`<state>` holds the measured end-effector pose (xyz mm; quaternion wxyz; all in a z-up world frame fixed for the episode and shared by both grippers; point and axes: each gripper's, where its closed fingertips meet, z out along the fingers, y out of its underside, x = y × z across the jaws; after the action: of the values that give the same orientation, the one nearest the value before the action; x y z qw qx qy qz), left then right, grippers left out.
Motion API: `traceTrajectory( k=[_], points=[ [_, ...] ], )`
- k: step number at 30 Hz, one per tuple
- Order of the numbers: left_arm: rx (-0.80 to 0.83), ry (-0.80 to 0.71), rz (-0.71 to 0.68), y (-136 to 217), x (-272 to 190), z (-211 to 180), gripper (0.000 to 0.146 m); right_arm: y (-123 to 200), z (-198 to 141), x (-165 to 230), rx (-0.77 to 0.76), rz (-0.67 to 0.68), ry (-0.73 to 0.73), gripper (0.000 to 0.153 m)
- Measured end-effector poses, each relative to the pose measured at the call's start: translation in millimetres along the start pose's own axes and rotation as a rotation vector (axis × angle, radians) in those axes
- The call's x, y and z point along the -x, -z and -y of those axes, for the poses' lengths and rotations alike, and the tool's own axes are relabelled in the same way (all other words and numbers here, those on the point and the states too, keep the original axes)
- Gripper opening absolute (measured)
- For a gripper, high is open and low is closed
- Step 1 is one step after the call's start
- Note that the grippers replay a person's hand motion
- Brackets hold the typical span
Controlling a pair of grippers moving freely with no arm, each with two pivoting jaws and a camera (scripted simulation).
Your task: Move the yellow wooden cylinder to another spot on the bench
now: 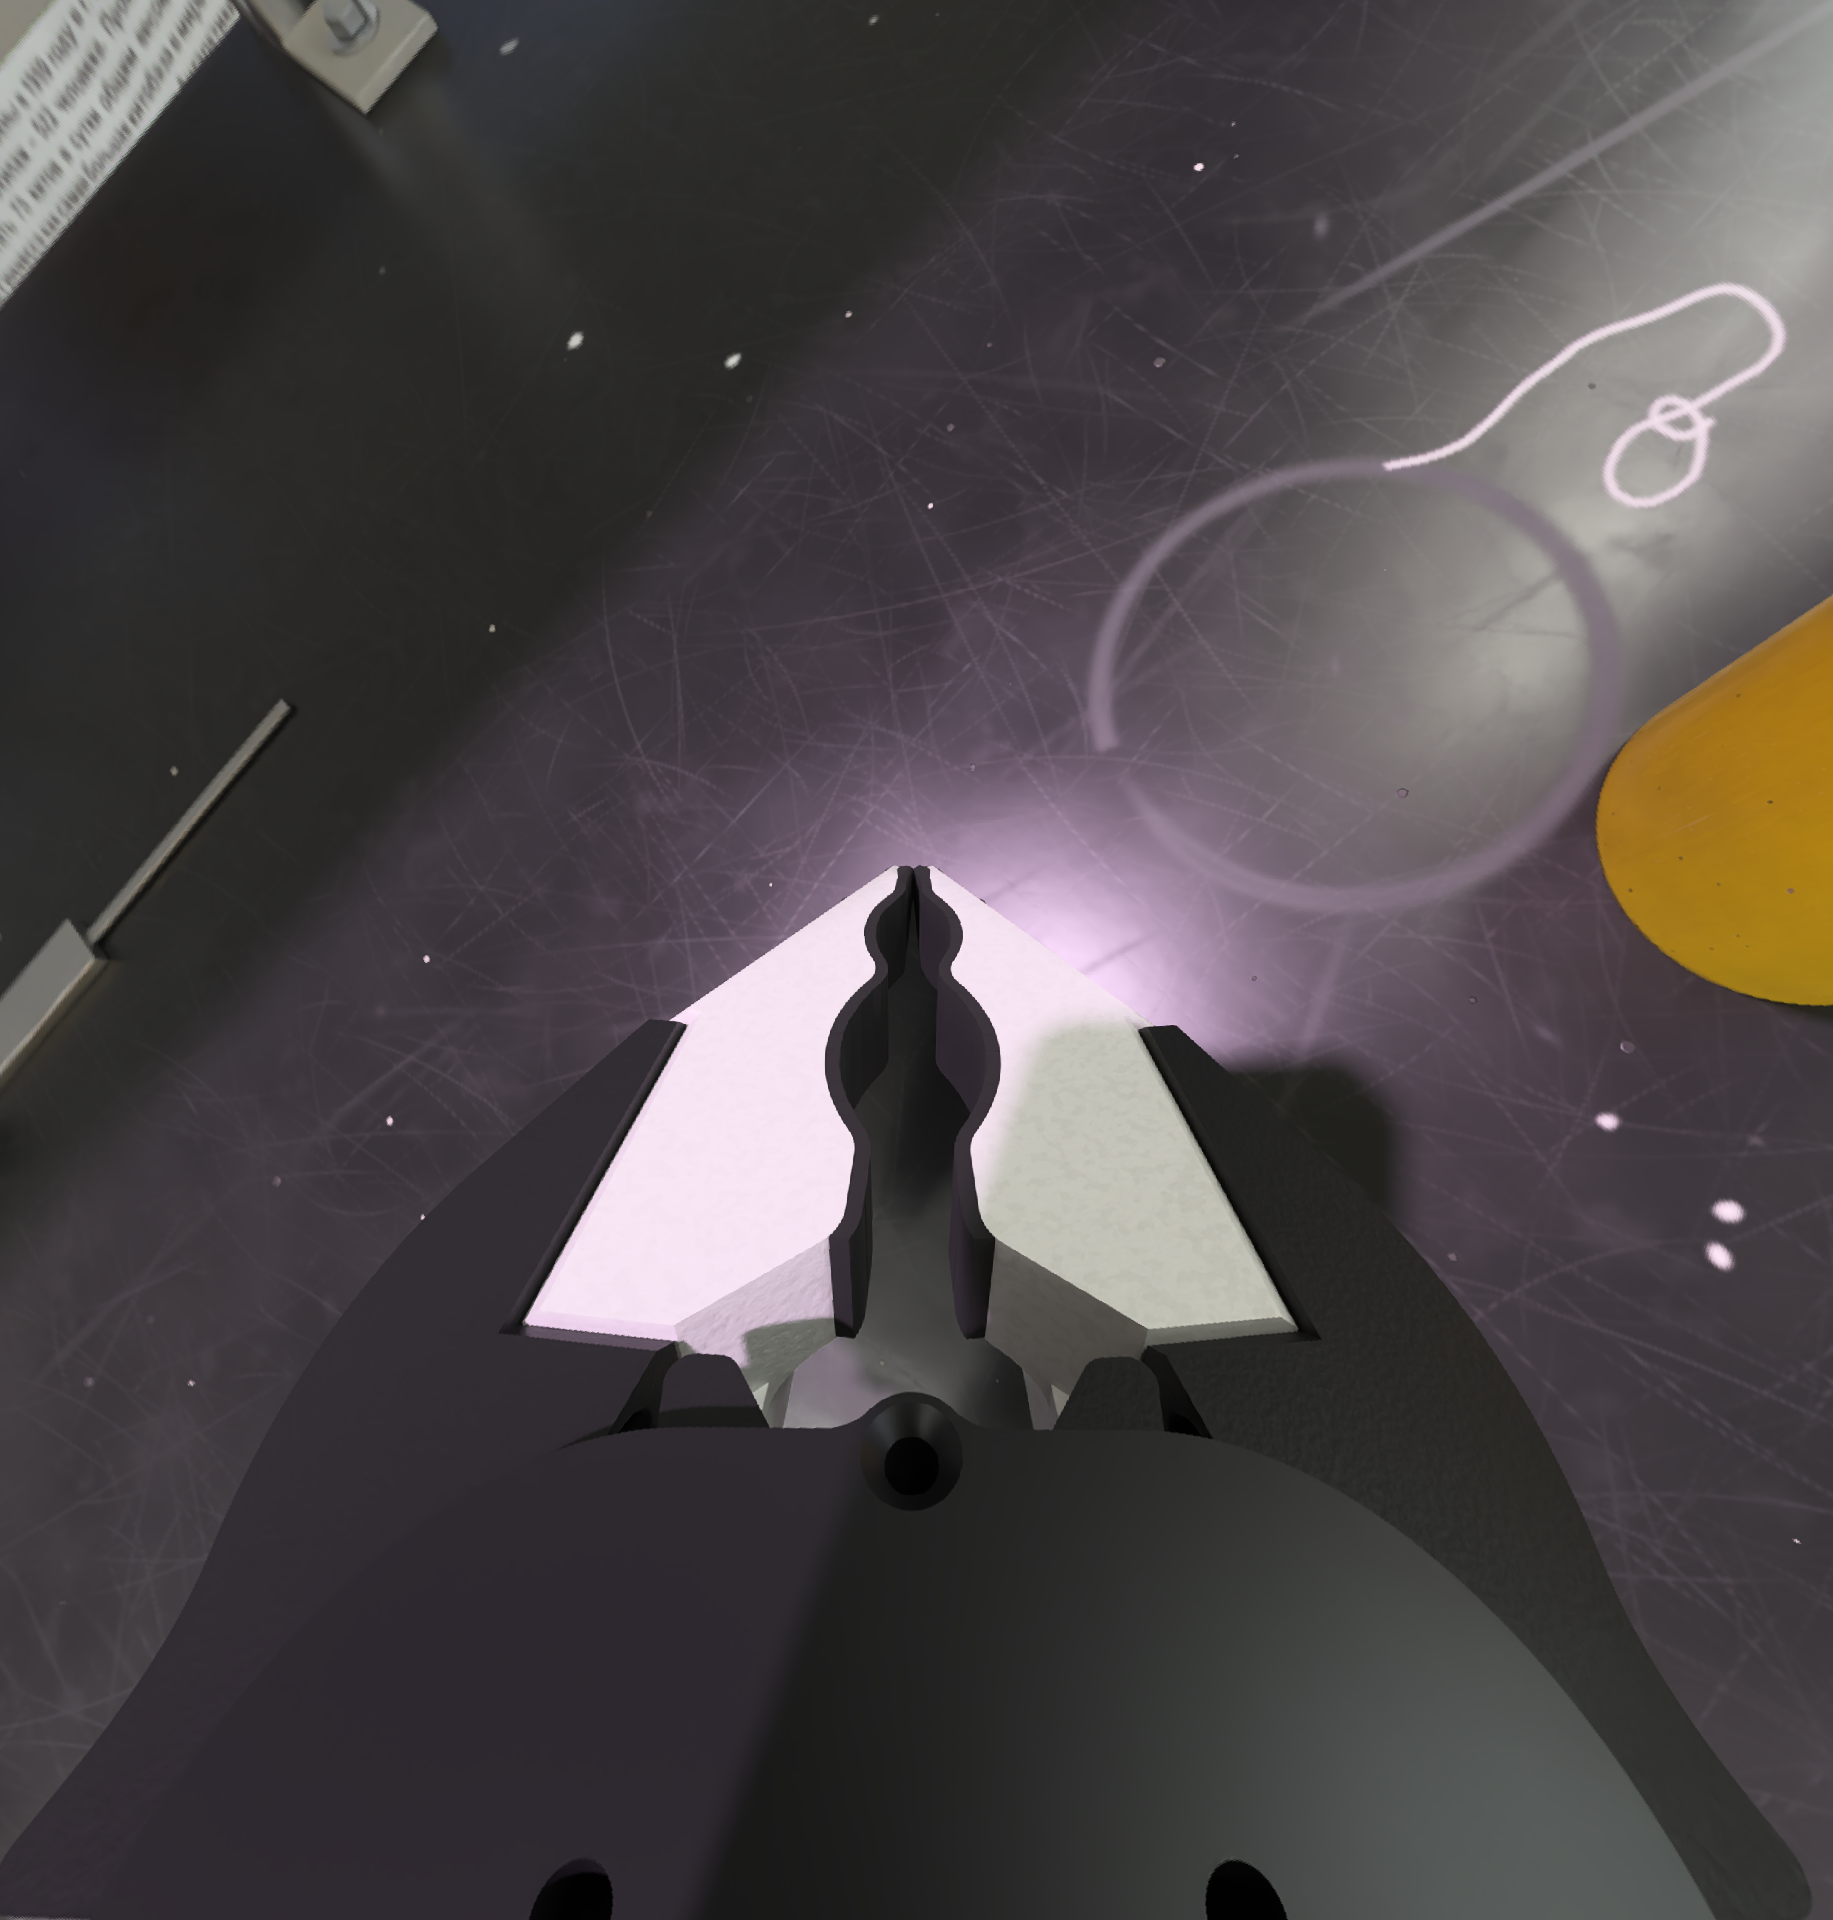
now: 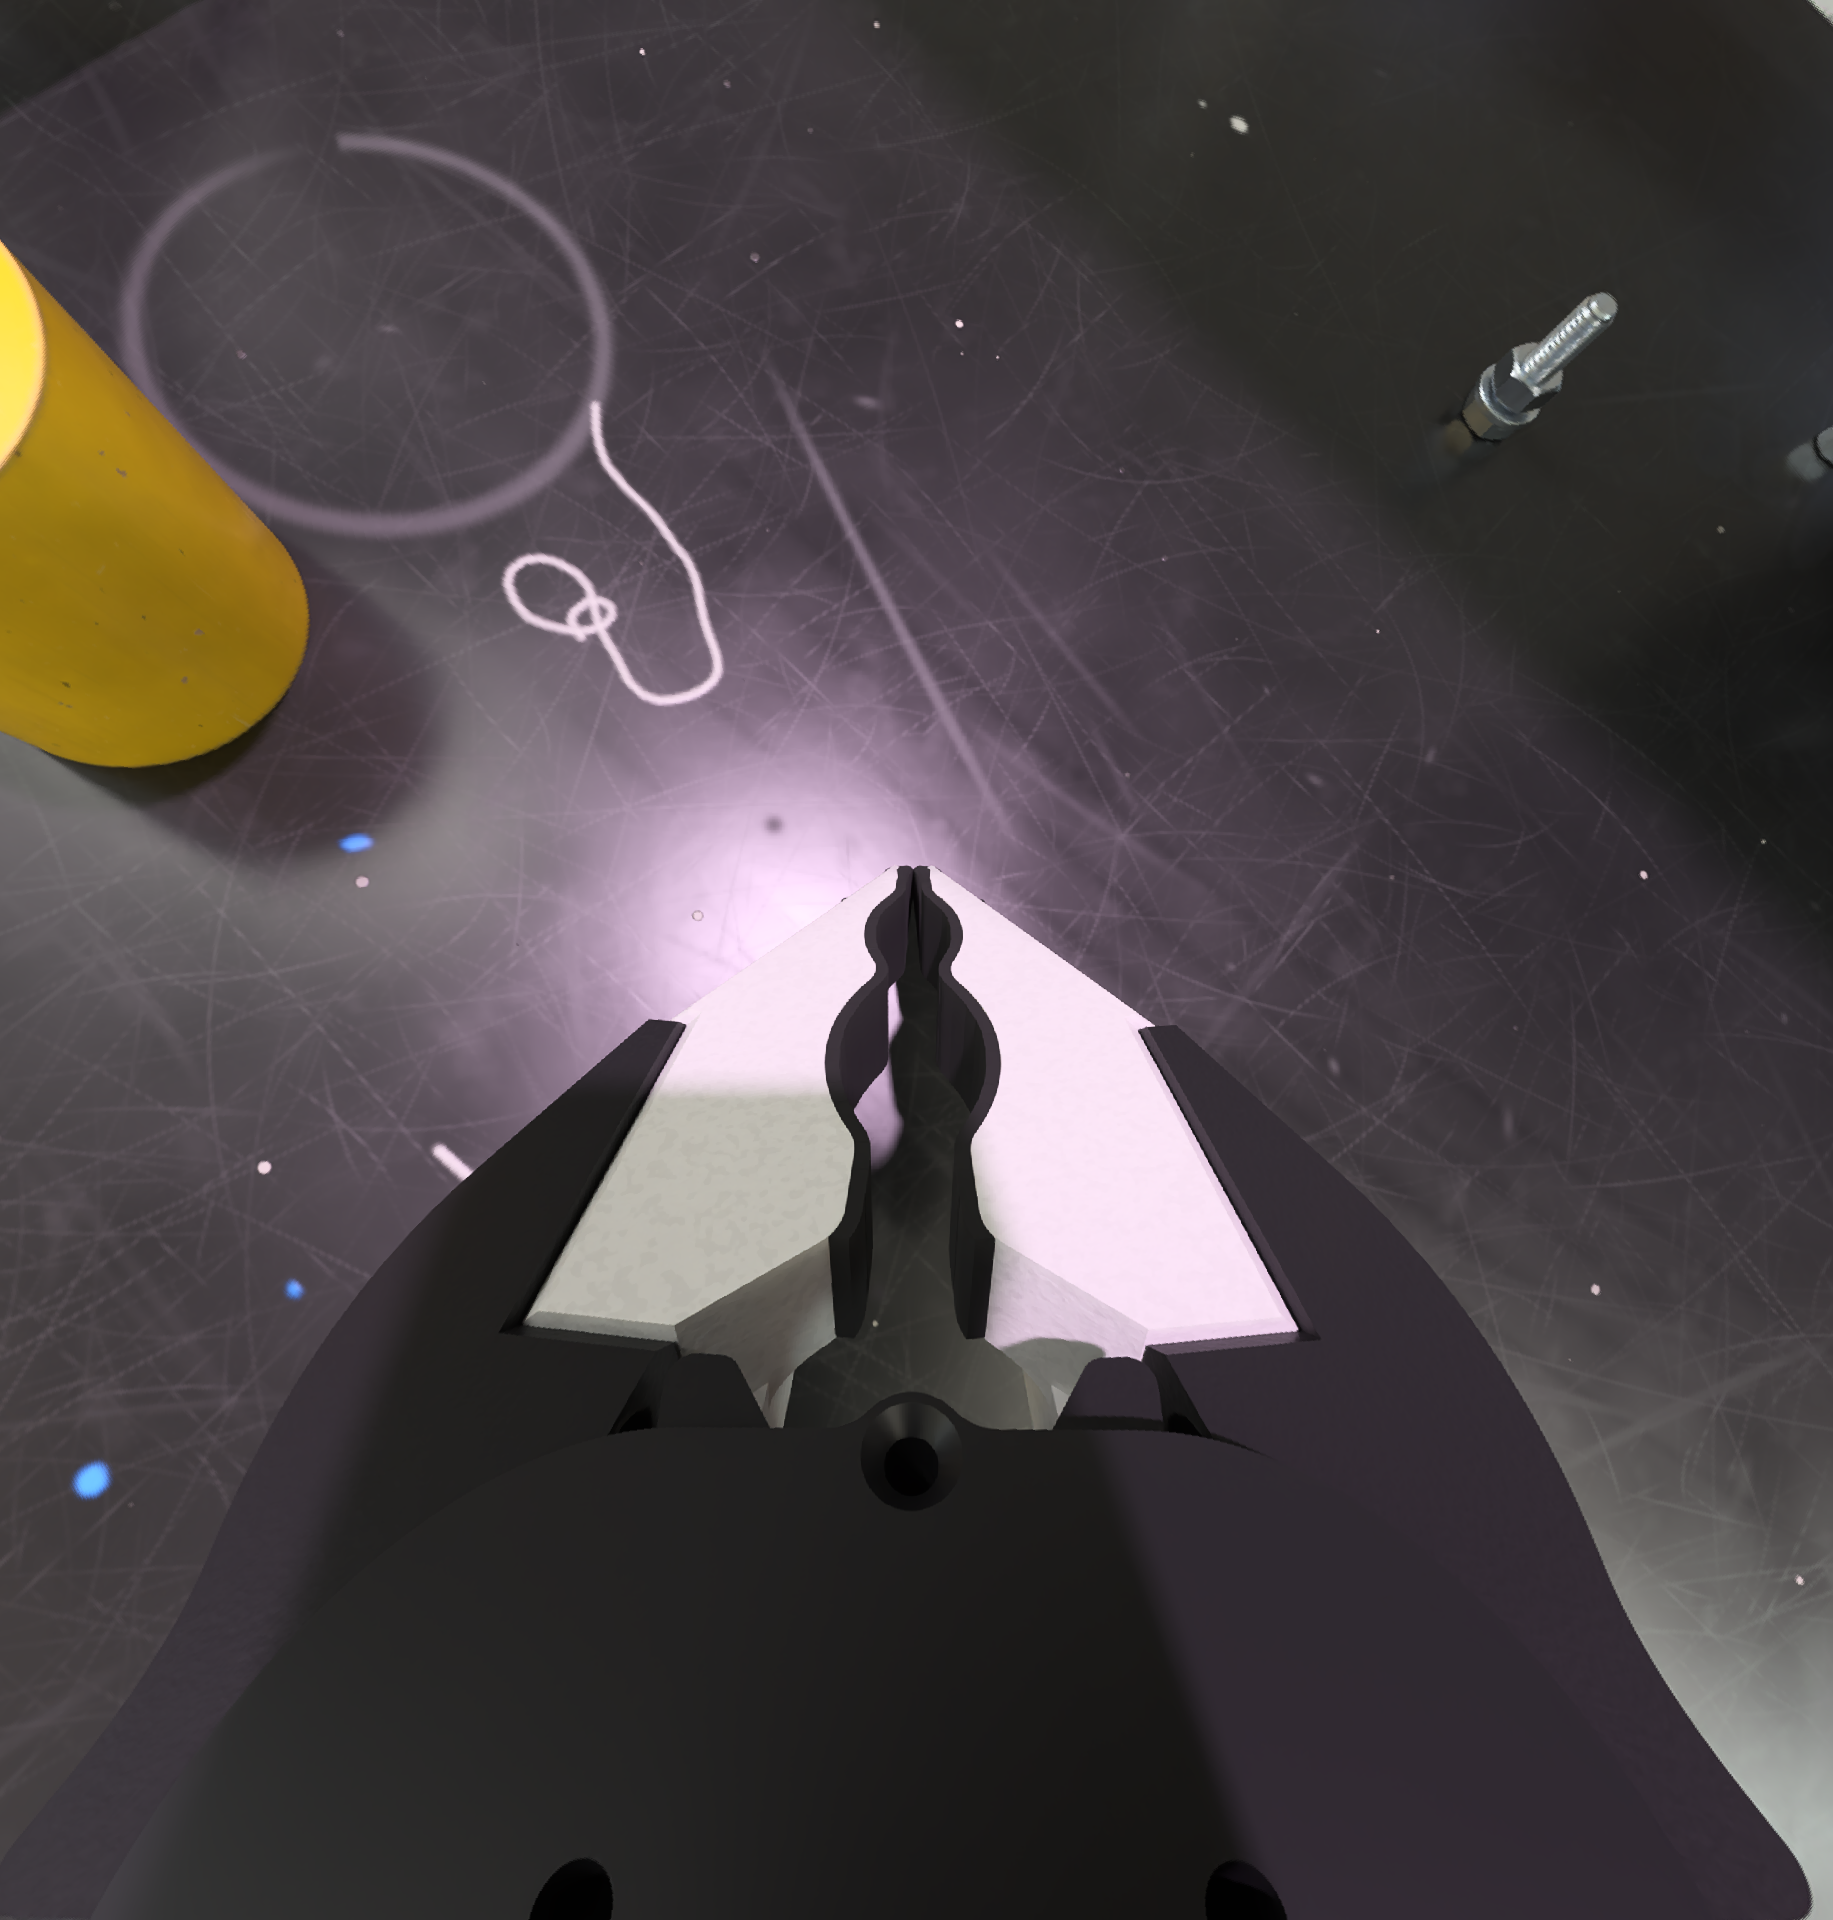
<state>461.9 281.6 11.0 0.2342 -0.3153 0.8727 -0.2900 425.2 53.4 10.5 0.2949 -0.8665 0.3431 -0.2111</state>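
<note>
The yellow wooden cylinder [image 2: 112,520] stands upright on the dark scratched bench top [image 2: 1151,675], at ten o'clock from the right gripper [image 2: 910,873] and at three o'clock from the left gripper [image 1: 912,871]. Beside it lie a faint chalk ring [image 2: 372,332] and a white looped string [image 2: 621,582]; a steel bolt [image 2: 1546,358] stands at two o'clock. Both grippers have their fingertips pressed together, holding nothing. To grasp well, I judge, one should spread wide, square up to the cylinder, then clamp it mid-height.
</note>
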Motion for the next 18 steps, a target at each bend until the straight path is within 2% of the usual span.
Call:
traceTrajectory(
  k=[4,12,18],
  points=[
    [0.023,0.031,0.001,1.7,5.9,-4.5,0.0,-4.1,5.8,5.9,-0.008,0.018,-0.021,0.0],
    [0.134,-0.046,0.15,5.7,26.6,-15.3,0.0,-13.7,21.0,23.8,-0.047,0.04,-0.013,0.0],
    [0.169,-0.037,0.211,11.2,36.4,-24.5,0.0,-20.1,30.2,31.1,-0.067,0.055,0.01,0.0]
  ],
)
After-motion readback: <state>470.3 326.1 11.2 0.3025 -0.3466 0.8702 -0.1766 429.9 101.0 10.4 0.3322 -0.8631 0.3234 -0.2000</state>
